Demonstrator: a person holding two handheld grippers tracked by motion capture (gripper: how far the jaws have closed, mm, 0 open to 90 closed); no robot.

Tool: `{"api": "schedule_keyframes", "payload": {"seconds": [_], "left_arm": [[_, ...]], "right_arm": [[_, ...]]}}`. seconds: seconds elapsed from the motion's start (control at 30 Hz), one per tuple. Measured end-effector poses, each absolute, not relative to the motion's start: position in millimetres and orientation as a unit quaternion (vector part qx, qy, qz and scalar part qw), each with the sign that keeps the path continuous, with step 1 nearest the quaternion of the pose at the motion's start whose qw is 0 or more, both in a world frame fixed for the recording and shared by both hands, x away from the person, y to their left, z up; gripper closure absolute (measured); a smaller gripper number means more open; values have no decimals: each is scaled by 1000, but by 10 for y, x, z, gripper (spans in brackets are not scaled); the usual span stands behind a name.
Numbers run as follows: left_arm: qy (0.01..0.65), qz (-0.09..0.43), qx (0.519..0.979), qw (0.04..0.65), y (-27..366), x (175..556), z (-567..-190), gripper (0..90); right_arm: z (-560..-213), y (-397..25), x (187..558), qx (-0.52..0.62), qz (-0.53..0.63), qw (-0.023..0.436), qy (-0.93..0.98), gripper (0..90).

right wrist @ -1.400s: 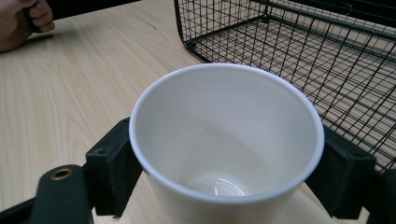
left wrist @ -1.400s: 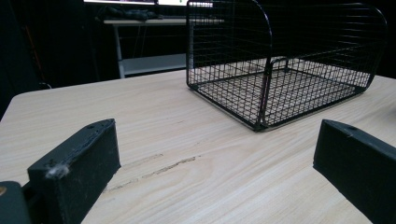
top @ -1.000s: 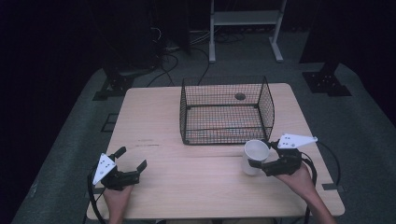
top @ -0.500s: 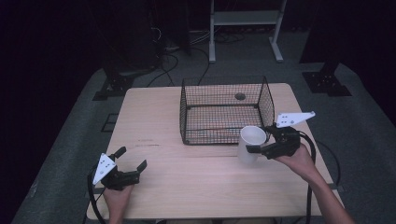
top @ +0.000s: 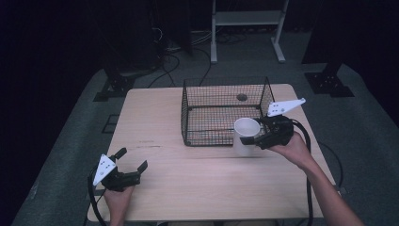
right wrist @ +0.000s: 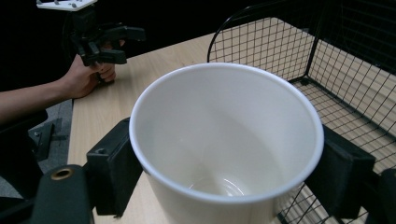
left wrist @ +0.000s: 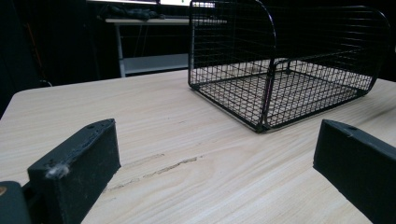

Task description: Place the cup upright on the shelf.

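A white cup (top: 244, 129) hangs upright just off the table, at the front right corner of a black wire basket (top: 221, 113). My right gripper (top: 253, 134) is shut on the cup, one jaw on each side of its wall. In the right gripper view the empty cup (right wrist: 226, 140) sits between the two black jaws, with the basket (right wrist: 327, 70) close behind it to the right. My left gripper (top: 131, 164) stands open near the table's front left, nothing between its jaws. In the left gripper view the basket (left wrist: 280, 79) stands empty ahead, beyond the open left gripper (left wrist: 215, 158).
The wooden table (top: 155, 117) has bare surface to the left and front of the basket. A small dark round spot (top: 242, 97) lies behind the basket. A white shelf frame (top: 244, 19) and dark stands sit on the floor beyond the table.
My right gripper has lifted the cup and carried it away from the front edge, up to the basket's front right corner. The left gripper has not moved.
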State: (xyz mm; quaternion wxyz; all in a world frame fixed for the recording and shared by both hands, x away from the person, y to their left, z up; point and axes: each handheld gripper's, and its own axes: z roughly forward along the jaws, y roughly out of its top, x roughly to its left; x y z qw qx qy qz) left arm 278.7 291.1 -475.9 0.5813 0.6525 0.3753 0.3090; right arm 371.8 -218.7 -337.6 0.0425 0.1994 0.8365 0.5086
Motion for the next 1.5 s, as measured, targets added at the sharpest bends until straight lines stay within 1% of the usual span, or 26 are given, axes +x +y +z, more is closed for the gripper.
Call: {"api": "schedule_keyframes", "payload": {"seconds": [0.17,0.27,0.43,0.97,1.5], "left_arm": [[374,308,653,582,2909,2791,-4760,0],[373,307,655,581,2907,2792,-4761,0],[371,308,657,579,2904,2790,-4759,0],[369,307,659,579,2898,2792,-4757,0],[368,306,658,581,2898,2791,-4756,0]], "right_arm": [[-3285,-2116,3856,196,504,47,839,199],[-3225,-2079,3951,198,502,59,840,198],[-3173,-2032,4099,198,499,58,842,198],[-3121,-1813,4484,202,481,58,851,197],[-3104,-1687,4767,209,476,62,852,196]]}}
